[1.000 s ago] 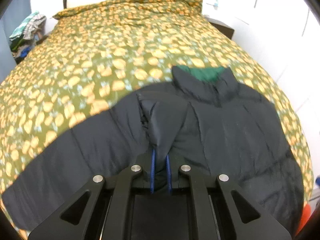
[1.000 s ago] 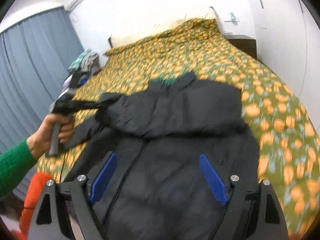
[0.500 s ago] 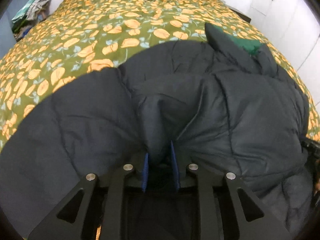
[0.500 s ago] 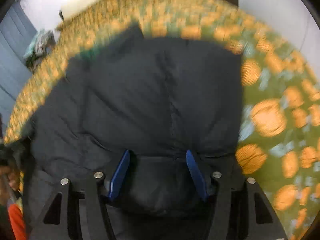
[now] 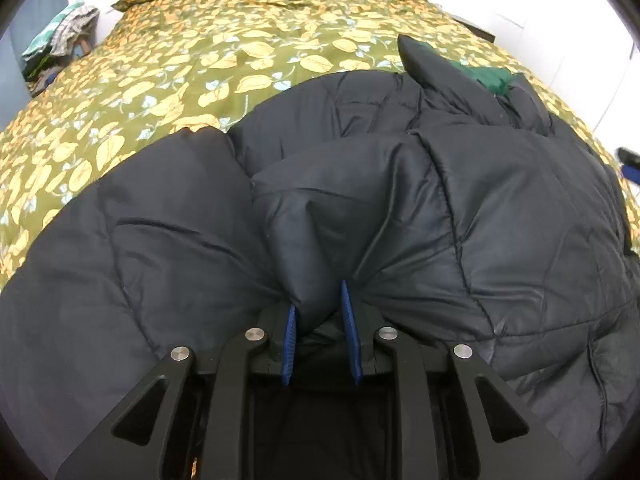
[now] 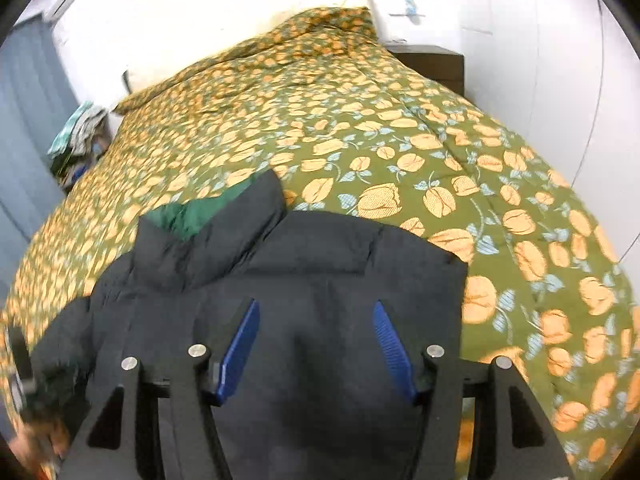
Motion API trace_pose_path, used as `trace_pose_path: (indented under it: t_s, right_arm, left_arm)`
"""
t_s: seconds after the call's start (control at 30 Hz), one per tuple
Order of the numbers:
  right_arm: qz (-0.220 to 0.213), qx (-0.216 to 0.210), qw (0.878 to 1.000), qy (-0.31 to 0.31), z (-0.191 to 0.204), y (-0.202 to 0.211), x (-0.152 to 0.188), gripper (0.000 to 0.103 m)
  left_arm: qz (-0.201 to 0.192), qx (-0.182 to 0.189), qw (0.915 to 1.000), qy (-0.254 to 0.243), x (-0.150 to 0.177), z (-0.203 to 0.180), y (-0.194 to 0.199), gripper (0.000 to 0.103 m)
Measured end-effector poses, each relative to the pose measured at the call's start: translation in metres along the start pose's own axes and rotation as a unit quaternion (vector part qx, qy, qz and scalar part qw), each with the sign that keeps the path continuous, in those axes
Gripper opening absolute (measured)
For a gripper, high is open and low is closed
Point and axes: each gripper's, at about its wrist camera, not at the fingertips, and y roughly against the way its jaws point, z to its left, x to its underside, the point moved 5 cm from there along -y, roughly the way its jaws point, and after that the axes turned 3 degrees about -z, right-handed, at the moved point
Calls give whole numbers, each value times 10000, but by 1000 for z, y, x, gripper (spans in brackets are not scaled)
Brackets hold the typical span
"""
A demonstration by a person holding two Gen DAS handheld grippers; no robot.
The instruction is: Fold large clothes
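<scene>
A bed fills the room ahead of both tongs, spread with one green cover printed with orange flowers. White walls stand beyond it, a grey curtain hangs at the far left, and one small heap of clothes sits past the bed's left edge. One dark bedside cabinet stands at the far right corner.

One black padded jacket lies flat on the cover, right under and ahead of both tongs, its collar with green lining pointing toward the head of the bed.

The left tongs are nearly together, with a fold of the jacket bunched between their blue pads. The right tongs stand apart above the jacket, pressing on nothing.
</scene>
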Motion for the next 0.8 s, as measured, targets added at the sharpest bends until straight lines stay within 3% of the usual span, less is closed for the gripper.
trace_pose_path:
  t_s: [0.17, 0.33, 0.43, 0.63, 0.73, 0.8]
  right_arm:
    - [838, 91, 9958, -361, -23, -69, 37, 61]
    - [749, 239, 9968, -141, -21, -73, 35, 61]
    - [755, 369, 9964, -54, -18, -56, 30, 61]
    - [240, 259, 9979, 543, 18, 24, 38, 61]
    - [393, 105, 9965, 732, 31, 33, 58, 61]
    - [678, 157, 9946, 766, 30, 16, 75, 61]
  left_arm:
    - [-15, 62, 10000, 30, 2, 1, 0, 21]
    - [-41, 48, 10000, 16, 2, 1, -1, 22]
    - [-33, 43, 10000, 14, 2, 1, -1, 22]
    - [-51, 2, 10000, -10, 2, 0, -1, 22]
    - [-38, -50, 10000, -40, 2, -1, -1, 22]
    - [-1, -73, 10000, -44, 1, -1, -1, 22]
